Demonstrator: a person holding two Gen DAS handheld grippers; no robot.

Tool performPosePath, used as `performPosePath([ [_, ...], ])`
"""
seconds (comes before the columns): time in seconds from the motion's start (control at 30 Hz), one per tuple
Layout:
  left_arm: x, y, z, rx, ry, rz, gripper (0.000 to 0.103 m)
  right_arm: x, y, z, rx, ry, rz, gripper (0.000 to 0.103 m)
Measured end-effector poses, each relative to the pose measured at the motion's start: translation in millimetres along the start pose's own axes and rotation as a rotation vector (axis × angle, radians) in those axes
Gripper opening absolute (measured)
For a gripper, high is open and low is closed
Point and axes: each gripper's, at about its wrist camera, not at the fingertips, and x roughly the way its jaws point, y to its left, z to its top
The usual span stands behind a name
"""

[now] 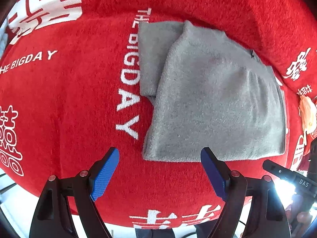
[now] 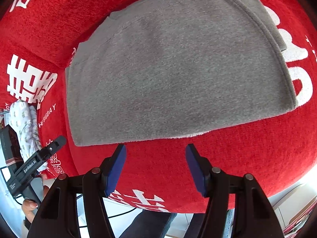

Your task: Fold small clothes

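A small grey fleece garment (image 1: pixel 216 103) lies folded flat on a red blanket (image 1: pixel 69 99) with white lettering; one sleeve sticks out at its far left. My left gripper (image 1: pixel 159 154) is open and empty, just short of the garment's near edge. In the right wrist view the same garment (image 2: pixel 174 75) fills the middle. My right gripper (image 2: pixel 155 152) is open and empty, just short of its near hem.
The blanket (image 2: pixel 247 154) rises in a fold behind the garment. A pale patterned cloth (image 2: pixel 23 123) lies at the blanket's side, also seen in the left wrist view (image 1: pixel 308 115). The other gripper's black body (image 2: pixel 35 164) shows at the left. Floor lies below the near edge.
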Motion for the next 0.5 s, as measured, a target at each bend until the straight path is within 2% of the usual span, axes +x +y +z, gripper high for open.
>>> performPosePath([
  [0.07, 1, 0, 0, 0.000, -0.005, 0.000, 0.090, 2, 1, 0, 0.000, 0.004, 0.003, 0.067],
  [0.1, 1, 1, 0, -0.001, -0.007, 0.005, 0.102, 3, 2, 0, 0.000, 0.005, 0.003, 0.067],
  [0.2, 0, 1, 0, -0.006, -0.021, 0.018, 0.102, 5, 8, -2, -0.016, -0.006, 0.010, 0.068],
  [0.27, 1, 3, 1, -0.009, -0.013, 0.019, 0.102, 5, 11, -3, -0.023, -0.017, 0.014, 0.085],
  [0.5, 5, 3, 5, 0.013, -0.021, 0.114, 0.102, 11, 20, -4, -0.034, -0.005, 0.034, 0.087],
])
